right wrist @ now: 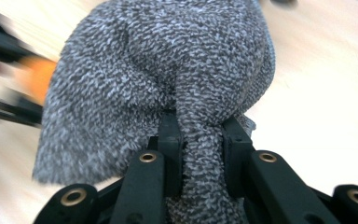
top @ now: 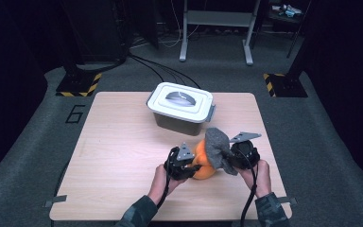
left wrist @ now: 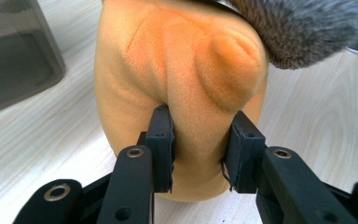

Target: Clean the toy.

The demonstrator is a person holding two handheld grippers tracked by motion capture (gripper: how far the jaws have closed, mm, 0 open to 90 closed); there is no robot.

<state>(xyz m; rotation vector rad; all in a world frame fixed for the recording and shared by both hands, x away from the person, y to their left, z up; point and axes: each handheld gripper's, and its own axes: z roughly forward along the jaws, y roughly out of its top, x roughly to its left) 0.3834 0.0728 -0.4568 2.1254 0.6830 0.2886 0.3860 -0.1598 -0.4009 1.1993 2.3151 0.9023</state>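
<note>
Near the table's front edge, left gripper [left wrist: 197,140] clamps the orange plush toy [left wrist: 177,88]; right gripper [right wrist: 200,140] pinches the grey terry cloth [right wrist: 158,70] draped against it. Advise steady hold, wiping with short strokes.

Low and right of centre on the wooden bench [top: 123,156], the left claw [top: 185,165] grips an orange plush toy [top: 203,163]. The right claw [top: 234,158] holds a grey fuzzy cloth [top: 216,146] draped over the toy. Above them, near the frame's centre, sits a lidded grey bin [top: 180,108].
</note>
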